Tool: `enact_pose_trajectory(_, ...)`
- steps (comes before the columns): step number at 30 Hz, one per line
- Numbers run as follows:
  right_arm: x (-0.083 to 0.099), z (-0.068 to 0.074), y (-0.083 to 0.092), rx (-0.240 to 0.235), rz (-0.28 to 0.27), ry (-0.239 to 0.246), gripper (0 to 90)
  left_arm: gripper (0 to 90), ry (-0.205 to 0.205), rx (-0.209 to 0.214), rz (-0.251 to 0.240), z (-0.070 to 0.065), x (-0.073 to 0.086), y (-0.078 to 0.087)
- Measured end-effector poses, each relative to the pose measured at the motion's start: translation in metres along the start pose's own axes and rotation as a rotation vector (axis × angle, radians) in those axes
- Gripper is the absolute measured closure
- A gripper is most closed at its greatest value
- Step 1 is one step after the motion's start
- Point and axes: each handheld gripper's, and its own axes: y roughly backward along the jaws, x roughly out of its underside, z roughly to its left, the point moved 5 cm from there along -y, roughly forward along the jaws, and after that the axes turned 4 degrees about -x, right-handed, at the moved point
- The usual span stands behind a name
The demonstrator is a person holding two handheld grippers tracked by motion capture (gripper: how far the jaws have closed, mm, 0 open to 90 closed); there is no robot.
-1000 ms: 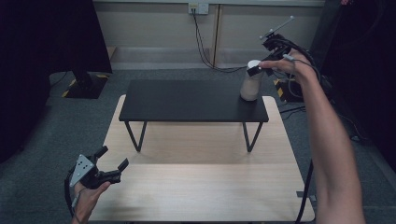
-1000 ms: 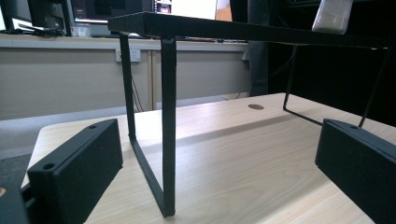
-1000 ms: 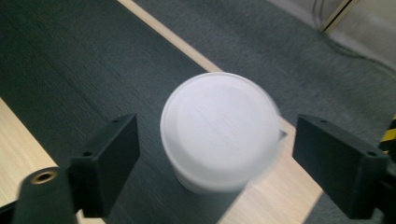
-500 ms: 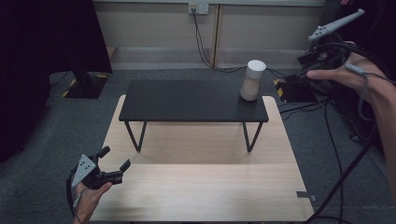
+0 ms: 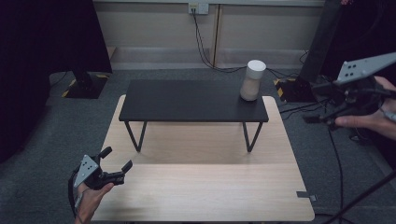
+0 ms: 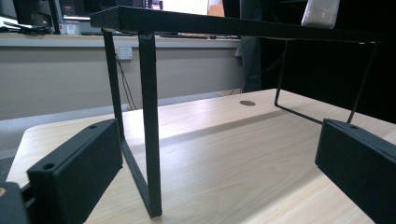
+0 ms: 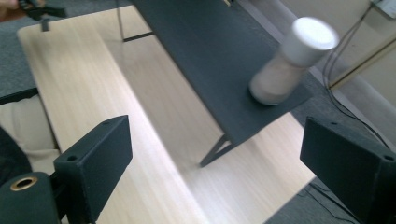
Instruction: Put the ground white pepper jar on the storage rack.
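A white cylindrical container stands upright on the right end of a black raised shelf. In the right gripper view the container appears tilted and a little blurred. My right gripper hangs open and empty beyond the table's right edge, well clear of the container. My left gripper rests low at the wooden table's front left corner, open with nothing between its fingers. From the left gripper view, the shelf's legs rise ahead of the left gripper, and the container sits at the top right.
The shelf stands on thin black legs over the light wooden table. Cables run along the grey carpet behind and to the right. A dark stand base sits at back left. A small dark tag lies near the table's front right corner.
My right gripper has pulled away from the white container, moving right and toward the near side; the container stays standing on the shelf. The left gripper has not moved.
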Motion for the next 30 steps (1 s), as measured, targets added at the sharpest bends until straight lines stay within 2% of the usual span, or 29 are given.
enact_pose_trajectory(6,0.014,0.010,-0.008,-0.025,0.003,-0.007,8.6,0.0,-0.001,0.002,0.003,0.000,0.000,0.000)
enact_pose_trajectory(8,0.016,0.010,-0.007,-0.016,-0.012,-0.012,8.4,0.0,-0.004,0.003,0.002,-0.001,0.000,-0.001)
enact_pose_trajectory(13,0.018,0.010,-0.005,-0.001,-0.034,-0.013,8.4,0.0,-0.001,0.002,0.003,-0.001,0.001,0.000)
enact_pose_trajectory(30,0.018,0.008,-0.009,-0.007,-0.038,-0.028,8.5,0.0,-0.004,0.007,0.005,-0.001,0.000,-0.001)
